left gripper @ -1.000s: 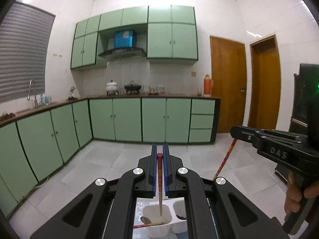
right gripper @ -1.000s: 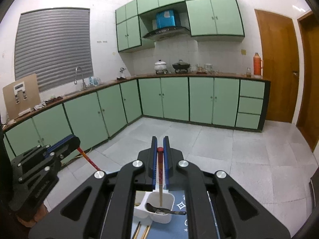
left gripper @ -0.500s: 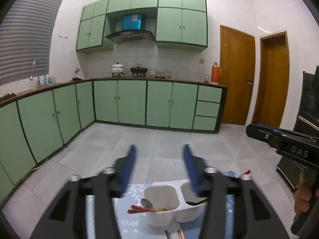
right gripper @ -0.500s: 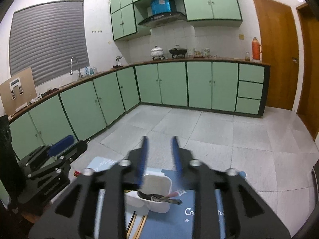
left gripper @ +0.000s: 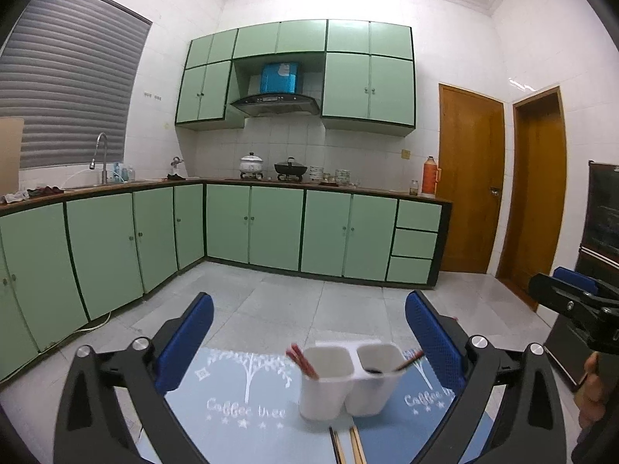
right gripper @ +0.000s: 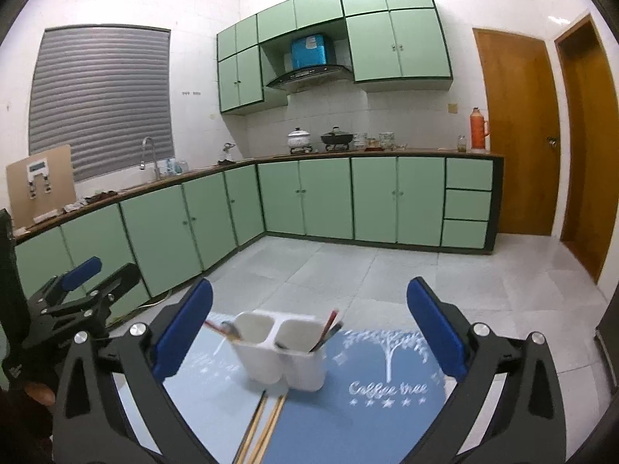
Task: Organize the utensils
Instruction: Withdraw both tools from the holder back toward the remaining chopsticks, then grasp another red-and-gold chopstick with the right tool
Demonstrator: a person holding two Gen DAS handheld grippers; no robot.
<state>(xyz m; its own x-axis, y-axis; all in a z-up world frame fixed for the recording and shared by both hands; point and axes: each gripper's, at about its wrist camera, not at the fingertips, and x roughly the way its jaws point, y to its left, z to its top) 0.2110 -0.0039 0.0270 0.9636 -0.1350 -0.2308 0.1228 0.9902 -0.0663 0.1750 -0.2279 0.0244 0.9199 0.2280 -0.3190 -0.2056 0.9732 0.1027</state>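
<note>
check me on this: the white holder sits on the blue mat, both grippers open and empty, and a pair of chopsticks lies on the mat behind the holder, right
Not quite. The chopsticks lie in front of the holder, on the camera's side, as the right wrist view shows. The rest holds: the holder stands on the mat, and the left gripper and right gripper are opening with nothing gripped.

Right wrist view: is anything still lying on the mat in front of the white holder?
Yes: a few wooden chopsticks lie flat on the blue mat, just in front of the white two-cup holder.

Bright, even ceiling light; glare on the wall tiles (left gripper: 520, 84); strong fisheye bending with dark corners; the near utensil holder (right gripper: 280, 350) slightly blurred.
</note>
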